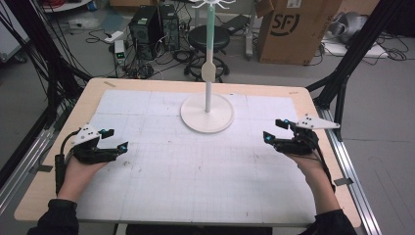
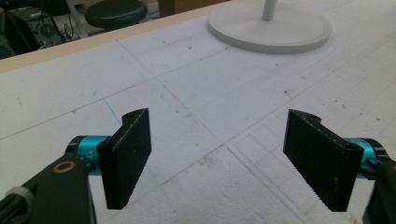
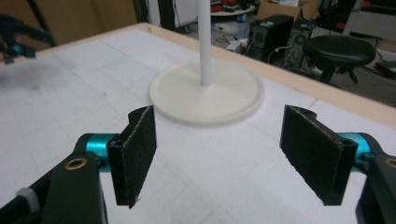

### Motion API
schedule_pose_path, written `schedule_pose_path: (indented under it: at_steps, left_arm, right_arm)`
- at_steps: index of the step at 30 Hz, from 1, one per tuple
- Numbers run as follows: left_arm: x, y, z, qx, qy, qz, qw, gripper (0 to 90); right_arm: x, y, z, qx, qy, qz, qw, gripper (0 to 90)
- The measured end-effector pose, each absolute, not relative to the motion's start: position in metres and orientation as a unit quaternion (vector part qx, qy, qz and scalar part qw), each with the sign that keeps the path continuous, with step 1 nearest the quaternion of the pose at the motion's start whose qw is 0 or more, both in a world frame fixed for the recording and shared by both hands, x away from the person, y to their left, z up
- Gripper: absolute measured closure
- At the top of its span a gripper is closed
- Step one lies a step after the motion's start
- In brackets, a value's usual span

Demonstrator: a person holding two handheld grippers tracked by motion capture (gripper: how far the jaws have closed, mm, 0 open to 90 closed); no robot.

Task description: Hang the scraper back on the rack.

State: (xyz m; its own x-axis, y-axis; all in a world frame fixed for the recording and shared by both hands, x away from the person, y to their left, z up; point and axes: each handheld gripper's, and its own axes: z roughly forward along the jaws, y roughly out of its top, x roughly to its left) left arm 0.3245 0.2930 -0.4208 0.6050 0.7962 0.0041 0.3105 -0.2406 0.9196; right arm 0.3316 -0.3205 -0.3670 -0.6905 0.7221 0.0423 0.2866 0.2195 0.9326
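A white stand with a round base (image 1: 207, 113) and an upright pole (image 1: 209, 58) rises at the back middle of the table. My left gripper (image 1: 115, 138) hovers over the white mat at the left, open, nothing between its jaws. My right gripper (image 1: 275, 130) sits at the right, open and empty too. In the left gripper view the stand's base (image 2: 271, 30) lies ahead to the right of the open left gripper (image 2: 217, 161). In the right gripper view the base (image 3: 207, 93) and pole (image 3: 204, 39) stand straight ahead beyond the open right gripper (image 3: 217, 156); the left gripper (image 3: 14, 39) shows far off.
A white gridded mat (image 1: 195, 161) covers the wooden table (image 1: 88, 90). Behind the table are a black stool (image 1: 208, 39), computer cases (image 1: 154, 24), cables and a cardboard box (image 1: 293, 29). Black frame struts (image 1: 352, 54) stand at both sides.
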Motion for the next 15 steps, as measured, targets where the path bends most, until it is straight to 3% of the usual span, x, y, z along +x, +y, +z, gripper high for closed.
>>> schedule_pose_path:
  at_steps: [15]
  left_arm:
    - [0.326,0.294,-0.425,0.758,0.369,0.250,0.477,23.8]
  right_arm:
    - [0.336,-0.322,-0.402,0.358,0.768,0.493,0.198,23.2]
